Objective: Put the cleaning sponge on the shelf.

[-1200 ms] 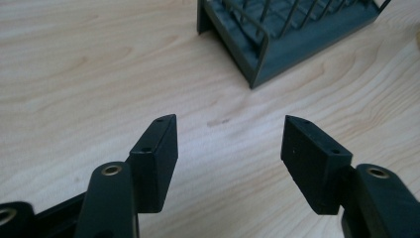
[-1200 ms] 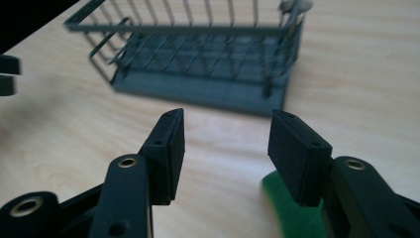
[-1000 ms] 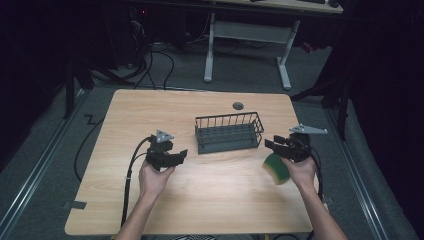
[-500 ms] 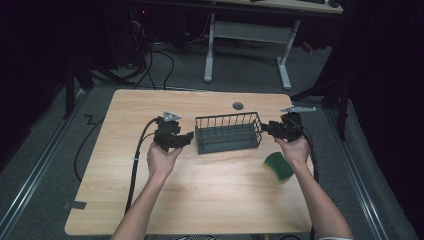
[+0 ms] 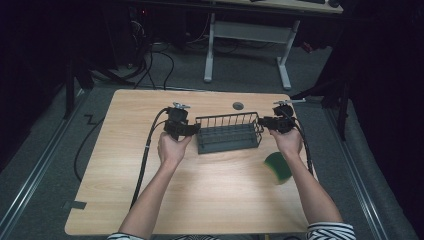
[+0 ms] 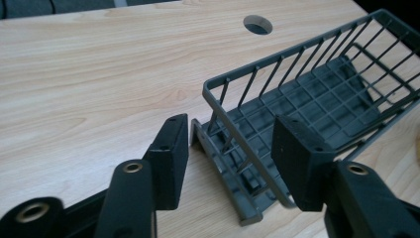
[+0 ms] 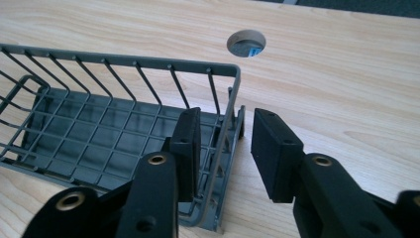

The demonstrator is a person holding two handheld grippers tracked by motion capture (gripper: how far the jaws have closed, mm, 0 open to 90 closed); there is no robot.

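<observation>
A dark grey wire basket point(image 5: 229, 132) stands empty at the middle of the wooden table point(image 5: 125, 170). My left gripper point(image 5: 192, 130) is at its left end. In the left gripper view the jaws of my left gripper point(image 6: 233, 158) straddle the basket's point(image 6: 292, 52) end wall, and the pads stand clear of the wire. My right gripper point(image 5: 265, 123) is at the right end. There my right gripper point(image 7: 229, 148) has one pad inside the basket point(image 7: 124, 60) and one outside, with gaps on both sides. Both pairs of jaws have just been closing, each around an end wall.
A round green sponge point(image 5: 277, 167) lies on the table beside my right forearm. A cable hole point(image 5: 238, 105) sits just behind the basket. Each gripper trails a black cable point(image 5: 145, 150). A white-legged desk point(image 5: 250, 45) stands beyond the table's far edge.
Both hands have moved away from me and inward, up to the basket's two ends. The right gripper has left the sponge behind. Both pairs of jaws are narrower.
</observation>
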